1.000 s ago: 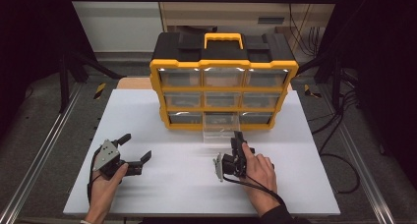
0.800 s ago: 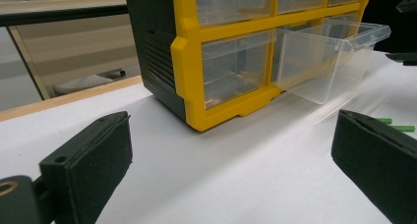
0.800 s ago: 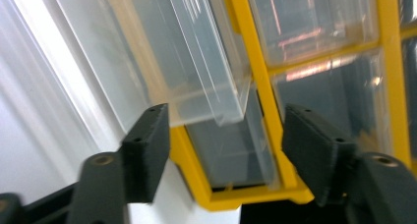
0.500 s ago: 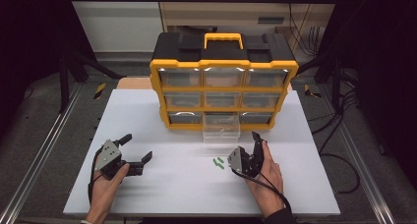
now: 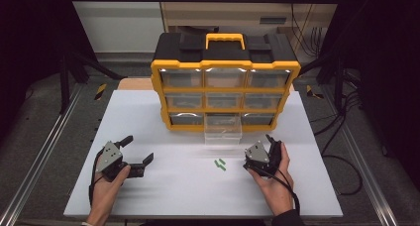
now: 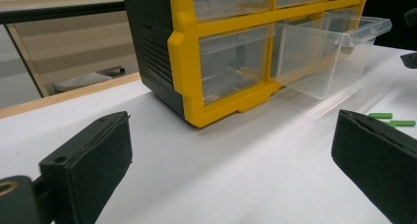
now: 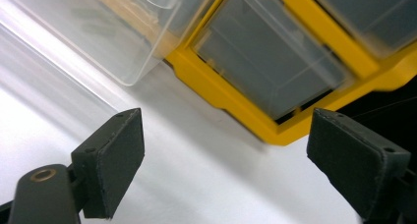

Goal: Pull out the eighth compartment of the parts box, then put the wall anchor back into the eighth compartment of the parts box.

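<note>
Two hand-held grippers [image 5: 134, 149] [image 5: 271, 147] low, jaws apart

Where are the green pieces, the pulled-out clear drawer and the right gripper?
green pieces [image 5: 219, 163], high view, middle of the pair
pulled-out clear drawer [image 5: 223, 136], high view, front wall
right gripper [image 5: 272, 142], high view, between its open jaws

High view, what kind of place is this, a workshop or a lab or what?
Probably a lab recording bench, not a home. A white table stands in a dark metal frame, cables trail over the floor, and a yellow and black drawer organizer sits staged with small green pieces before it.
</note>
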`<action>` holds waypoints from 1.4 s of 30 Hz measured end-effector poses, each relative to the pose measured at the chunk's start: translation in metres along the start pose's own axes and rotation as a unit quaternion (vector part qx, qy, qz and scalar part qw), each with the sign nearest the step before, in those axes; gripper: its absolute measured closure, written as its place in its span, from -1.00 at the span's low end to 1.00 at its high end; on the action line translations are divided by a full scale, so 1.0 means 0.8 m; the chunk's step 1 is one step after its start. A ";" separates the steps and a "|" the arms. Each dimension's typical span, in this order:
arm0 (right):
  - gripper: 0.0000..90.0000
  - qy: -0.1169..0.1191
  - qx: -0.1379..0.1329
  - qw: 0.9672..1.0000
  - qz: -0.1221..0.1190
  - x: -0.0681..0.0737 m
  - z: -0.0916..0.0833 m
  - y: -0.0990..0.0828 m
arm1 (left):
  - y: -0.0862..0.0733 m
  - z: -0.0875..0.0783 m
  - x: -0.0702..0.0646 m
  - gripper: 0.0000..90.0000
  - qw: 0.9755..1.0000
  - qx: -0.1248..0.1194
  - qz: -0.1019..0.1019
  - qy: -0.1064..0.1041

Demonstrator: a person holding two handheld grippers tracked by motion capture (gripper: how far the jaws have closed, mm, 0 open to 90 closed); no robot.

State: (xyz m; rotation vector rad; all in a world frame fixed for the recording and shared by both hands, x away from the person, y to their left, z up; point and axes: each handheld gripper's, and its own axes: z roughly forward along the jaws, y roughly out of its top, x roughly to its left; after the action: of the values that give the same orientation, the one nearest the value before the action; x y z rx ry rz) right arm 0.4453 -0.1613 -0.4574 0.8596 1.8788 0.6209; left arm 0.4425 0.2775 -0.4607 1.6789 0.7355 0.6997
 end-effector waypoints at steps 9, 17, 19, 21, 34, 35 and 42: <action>-0.71 0.069 0.003 0.993 0.095 -0.016 0.004 -0.009 | -0.001 -0.001 0.001 -0.97 1.000 0.002 -0.001 0.002; -0.74 0.096 -0.001 0.986 0.137 -0.025 0.003 -0.012 | 0.000 -0.003 0.001 -0.97 1.000 0.002 0.004 0.004; -0.73 0.102 0.004 0.984 0.143 -0.026 0.002 -0.013 | 0.000 -0.003 0.001 -0.97 1.000 0.002 0.004 0.005; -0.70 0.112 0.008 0.983 0.146 -0.027 0.001 -0.014 | 0.001 -0.003 0.001 -0.97 1.000 0.000 0.002 0.007; -0.75 0.186 0.042 0.970 0.149 -0.023 -0.003 -0.012 | 0.000 -0.004 0.003 -0.97 1.000 0.005 0.009 0.017; -0.76 0.189 0.046 0.969 0.152 -0.022 -0.003 -0.011 | 0.000 -0.004 0.003 -0.97 1.000 0.004 0.009 0.016; -0.75 0.208 0.064 0.967 0.135 -0.009 0.001 -0.006 | 0.003 -0.005 0.004 -0.97 1.000 -0.007 0.001 0.010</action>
State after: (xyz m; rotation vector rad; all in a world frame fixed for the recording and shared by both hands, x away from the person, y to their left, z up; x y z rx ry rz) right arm 0.4470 -0.1702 -0.4575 1.1499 2.2133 0.9099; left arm 0.4420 0.2820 -0.4574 1.6617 0.7424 0.7223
